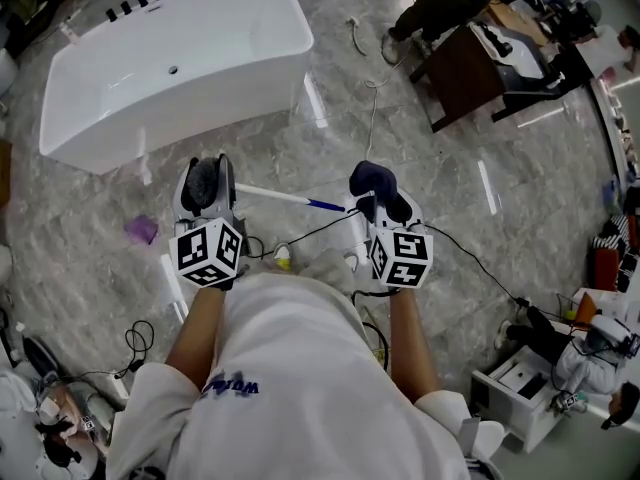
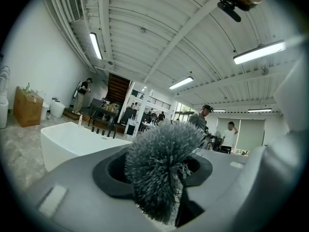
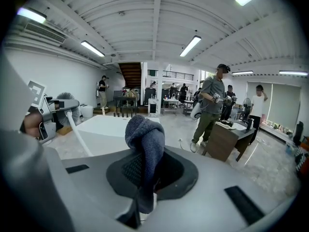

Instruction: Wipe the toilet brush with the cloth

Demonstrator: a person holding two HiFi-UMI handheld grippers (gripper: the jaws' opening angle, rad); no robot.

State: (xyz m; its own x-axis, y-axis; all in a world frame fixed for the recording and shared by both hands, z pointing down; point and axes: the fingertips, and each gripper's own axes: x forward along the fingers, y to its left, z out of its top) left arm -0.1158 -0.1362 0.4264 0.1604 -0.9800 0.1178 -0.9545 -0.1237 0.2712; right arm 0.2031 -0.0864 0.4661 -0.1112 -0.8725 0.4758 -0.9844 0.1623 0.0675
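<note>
Grey bristles first, from the head view: the toilet brush [image 1: 285, 197] hangs in the air over the marble floor, short of the bathtub [image 1: 180, 68]. Its bristle head sits at the left gripper [image 1: 206, 196]. The white handle runs nearly level across my front, and its blue-tipped end points toward the right gripper [image 1: 382, 200], which carries the dark cloth [image 1: 375, 178]. Cloth and handle tip look near each other, but I can't tell whether they touch.

Left gripper view: the jaws are clamped on the brush [image 2: 161, 163] right at the bristle end, with the tuft standing up between them. I'd judge it light, with a stiff, smooth handle and springy bristles. A hold close to the head should stop it twisting.

Right gripper view: the jaws are pressed together on the cloth [image 3: 145, 144], which flops over them, soft and limp. The handle [image 3: 79, 139] slants down from the left gripper [image 3: 48, 115] at the left edge, its free length open for wiping.
</note>
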